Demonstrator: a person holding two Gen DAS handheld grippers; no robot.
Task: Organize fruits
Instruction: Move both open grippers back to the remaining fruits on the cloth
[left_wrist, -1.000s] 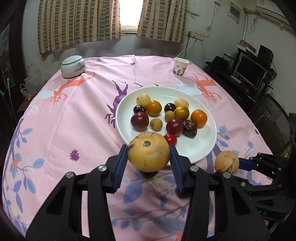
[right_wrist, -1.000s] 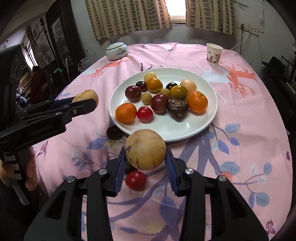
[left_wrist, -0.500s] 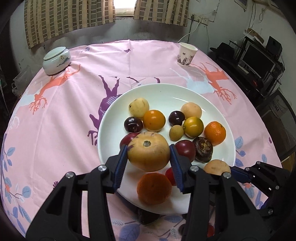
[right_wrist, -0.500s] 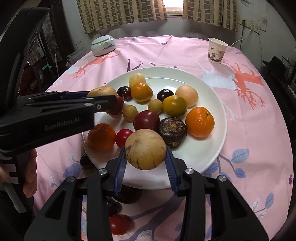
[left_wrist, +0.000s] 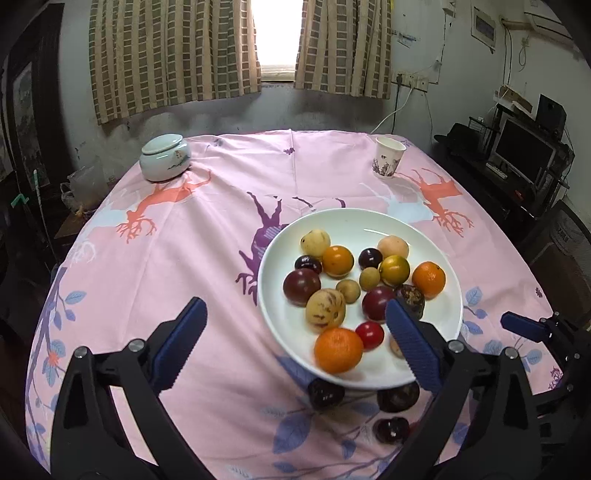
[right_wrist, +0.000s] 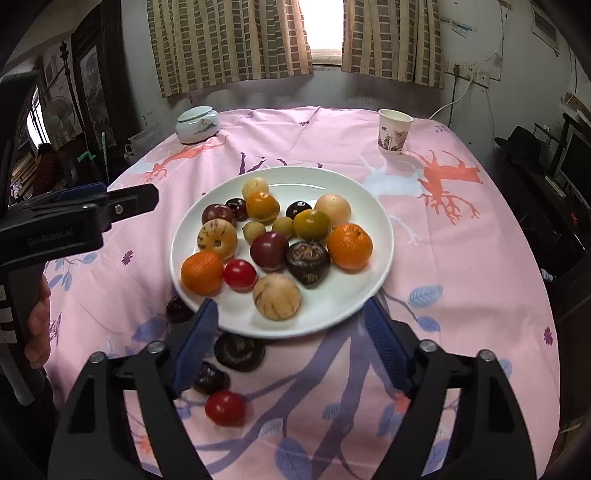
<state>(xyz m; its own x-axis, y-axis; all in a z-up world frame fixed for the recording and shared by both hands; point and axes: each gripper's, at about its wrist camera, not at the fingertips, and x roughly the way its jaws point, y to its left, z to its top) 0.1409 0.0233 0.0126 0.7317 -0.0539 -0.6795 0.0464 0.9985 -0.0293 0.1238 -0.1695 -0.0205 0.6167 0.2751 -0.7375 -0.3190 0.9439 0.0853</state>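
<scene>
Both speckled yellow fruits (right_wrist: 276, 296) (right_wrist: 217, 238), gripped half a second ago, now lie on the white plate (right_wrist: 373, 218) (among the oranges and plums). Left gripper (left_wrist: 295, 341) and right gripper (right_wrist: 290, 341) gape wide, holding nothing.
</scene>
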